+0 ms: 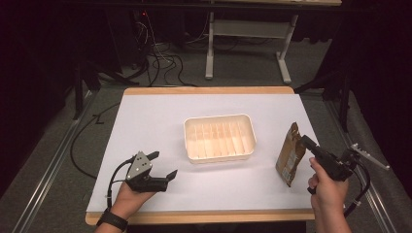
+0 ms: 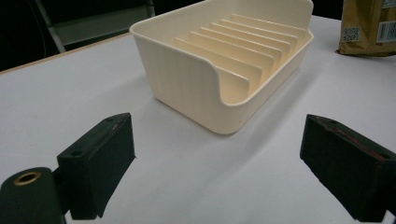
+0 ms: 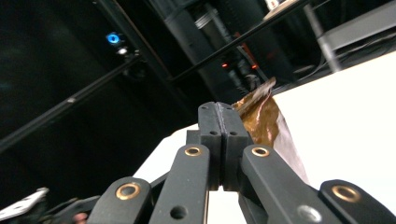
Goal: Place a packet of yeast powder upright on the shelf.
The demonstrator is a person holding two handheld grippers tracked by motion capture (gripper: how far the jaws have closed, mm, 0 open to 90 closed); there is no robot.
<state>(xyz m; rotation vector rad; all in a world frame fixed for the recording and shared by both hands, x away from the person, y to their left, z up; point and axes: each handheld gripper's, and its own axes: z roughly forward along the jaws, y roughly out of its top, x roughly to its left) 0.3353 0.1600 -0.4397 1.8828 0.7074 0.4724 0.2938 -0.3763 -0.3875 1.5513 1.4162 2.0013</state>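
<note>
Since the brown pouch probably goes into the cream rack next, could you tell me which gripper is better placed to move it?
The right gripper: its jaws are pressed together at the brown pouch's top edge, right of the cream rack. The left gripper rests open on the table's near left, holding nothing.

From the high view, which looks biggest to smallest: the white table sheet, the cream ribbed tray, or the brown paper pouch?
1. White table sheet
2. Cream ribbed plastic tray
3. Brown paper pouch, standing upright

The brown pouch [image 2: 369, 25] bears a QR code and barcode, too small to read.
</note>
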